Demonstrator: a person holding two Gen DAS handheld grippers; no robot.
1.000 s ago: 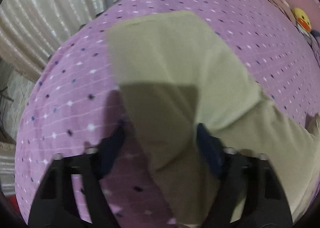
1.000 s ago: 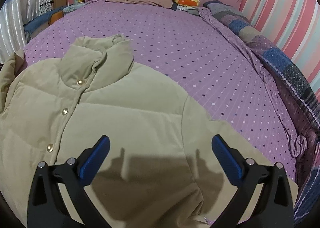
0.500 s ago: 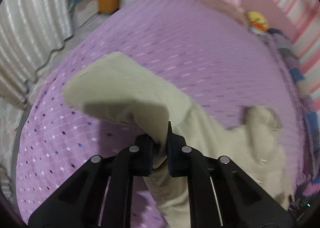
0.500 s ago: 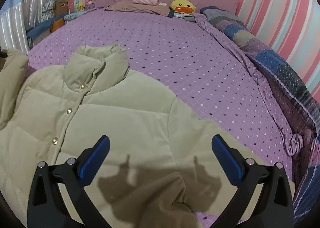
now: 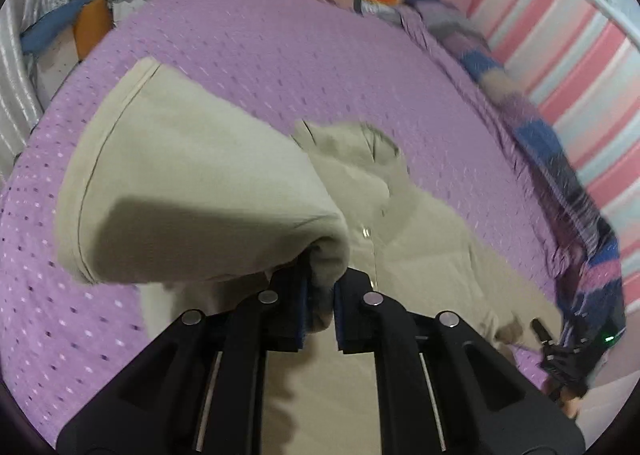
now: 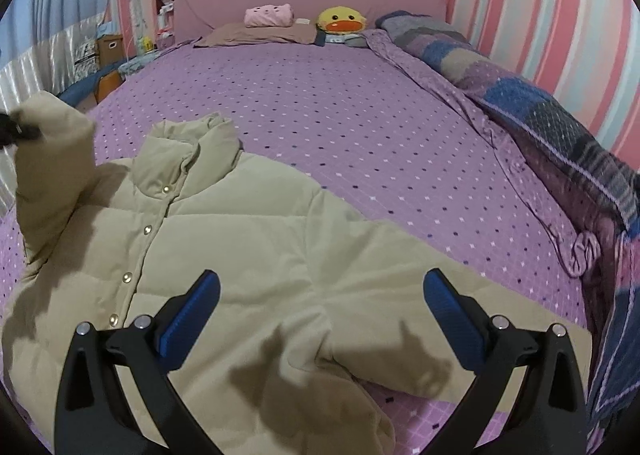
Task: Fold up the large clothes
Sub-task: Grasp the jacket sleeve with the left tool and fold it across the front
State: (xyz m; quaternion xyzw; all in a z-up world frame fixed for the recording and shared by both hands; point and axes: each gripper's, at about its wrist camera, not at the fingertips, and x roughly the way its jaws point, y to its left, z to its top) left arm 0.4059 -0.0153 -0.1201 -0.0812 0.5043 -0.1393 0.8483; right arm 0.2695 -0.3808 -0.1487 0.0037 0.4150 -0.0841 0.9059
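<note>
A: Item one, left tool [image 5: 320, 305]. Condition?

B: Jaws clamped tight on a fold of the jacket sleeve [image 5: 192, 191], near the cuff end. The sleeve hangs lifted off the bed, its cuff flaring out to the left. Only a small pinch of padded fabric sits between the pads.

A: Item two, right tool [image 6: 320, 307].

B: Jaws spread wide, nothing between them. It hovers over the lower front of the jacket [image 6: 248, 255], touching nothing that I can make out.

A: Item three, the garment.

B: Beige puffer jacket, front up, snaps [image 6: 147, 230] closed, collar [image 6: 192, 151] pointing toward the headboard. It lies on the purple dotted bedspread [image 6: 360, 115] at the near end of the bed. The other sleeve lies spread out to the right.

A: Hazards, listed?

B: First, slip: thick, slick padding in a shallow pinch may pull free if the sleeve is swung fast. Second, drag: nothing pins the body, so pulling the sleeve across could shift or bunch the whole jacket. Third, a springy sleeve may not lie flat and could roll back off the chest. Fourth, the two tools could meet over the front if the right one stays there.

A: Surroundings?

B: Patchwork quilt [image 6: 540, 115] along the right edge, duck plush [image 6: 342, 20] at the headboard, both well apart from the jacket.
</note>
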